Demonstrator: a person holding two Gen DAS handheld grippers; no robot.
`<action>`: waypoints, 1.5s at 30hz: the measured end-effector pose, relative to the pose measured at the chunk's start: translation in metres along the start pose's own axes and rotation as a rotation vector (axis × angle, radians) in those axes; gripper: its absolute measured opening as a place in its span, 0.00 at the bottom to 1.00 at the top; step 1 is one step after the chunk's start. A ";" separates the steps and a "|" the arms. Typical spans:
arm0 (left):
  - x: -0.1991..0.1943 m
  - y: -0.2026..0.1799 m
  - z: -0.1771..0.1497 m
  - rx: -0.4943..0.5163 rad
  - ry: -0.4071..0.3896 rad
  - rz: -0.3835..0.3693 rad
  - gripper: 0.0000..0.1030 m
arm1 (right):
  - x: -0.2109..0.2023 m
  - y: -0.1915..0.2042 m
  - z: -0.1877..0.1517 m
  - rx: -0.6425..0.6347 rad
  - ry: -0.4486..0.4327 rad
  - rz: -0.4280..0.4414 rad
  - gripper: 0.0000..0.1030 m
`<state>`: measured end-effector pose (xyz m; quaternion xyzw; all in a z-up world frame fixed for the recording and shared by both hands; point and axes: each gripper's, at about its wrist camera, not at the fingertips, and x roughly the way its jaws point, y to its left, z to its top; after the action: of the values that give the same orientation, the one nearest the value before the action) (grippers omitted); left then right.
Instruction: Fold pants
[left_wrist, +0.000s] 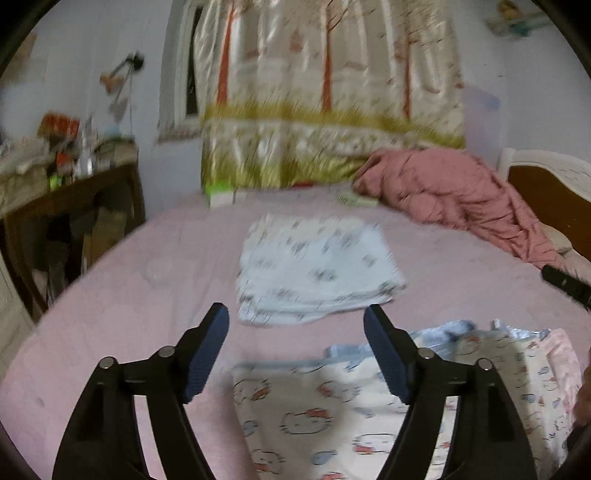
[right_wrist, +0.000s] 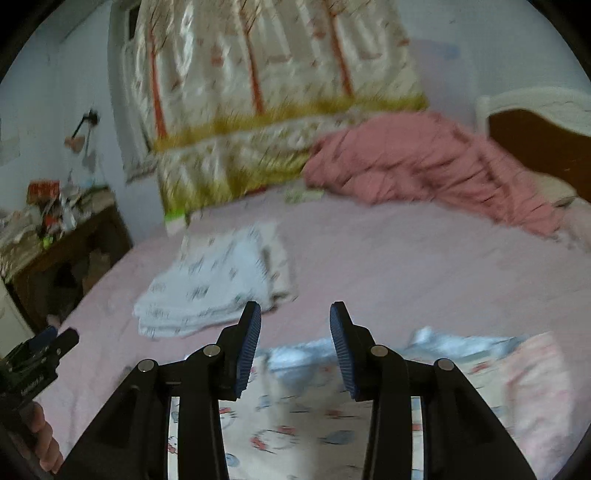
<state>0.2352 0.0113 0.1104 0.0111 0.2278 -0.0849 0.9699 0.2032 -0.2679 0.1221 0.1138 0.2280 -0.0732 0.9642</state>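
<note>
Black claw (left_wrist: 295, 350), blue ribbed pads (left_wrist: 207, 354), silver screws

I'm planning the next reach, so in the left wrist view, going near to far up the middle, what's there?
Hello Kitty pants → folded white stack → tree-print curtain.

Both views are motion-blurred; the print on the folded white cloth (left_wrist: 314, 269) cannot be resolved; its layers cannot be counted. The cartoon-print pants (left_wrist: 332, 413) are cut off by the lower edge in both views; their waistband and leg ends cannot be located; part of the fabric is hidden behind the left tongs (left_wrist: 295, 350) and the right tongs (right_wrist: 295, 347). The items on the worktop (left_wrist: 74, 173) are too small and smeared to identify; the small flat object (left_wrist: 354, 199) beside the pink quilt (left_wrist: 454, 199) is unreadable. The headboard (right_wrist: 535, 129) is cut off by the right edge; the curtain (left_wrist: 325, 92) runs past the top edge.
</note>
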 end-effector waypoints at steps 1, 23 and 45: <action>-0.009 -0.010 0.001 0.016 -0.018 -0.001 0.74 | -0.012 -0.011 0.005 0.012 -0.013 -0.010 0.40; 0.071 -0.231 0.020 0.056 0.072 -0.262 0.76 | 0.008 -0.252 -0.024 0.307 0.092 -0.043 0.40; 0.200 -0.175 -0.067 -0.322 0.415 -0.560 0.49 | 0.124 -0.263 -0.078 0.328 0.360 -0.096 0.17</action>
<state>0.3523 -0.1887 -0.0351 -0.1871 0.4242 -0.3057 0.8316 0.2293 -0.5123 -0.0508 0.2690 0.3862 -0.1335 0.8721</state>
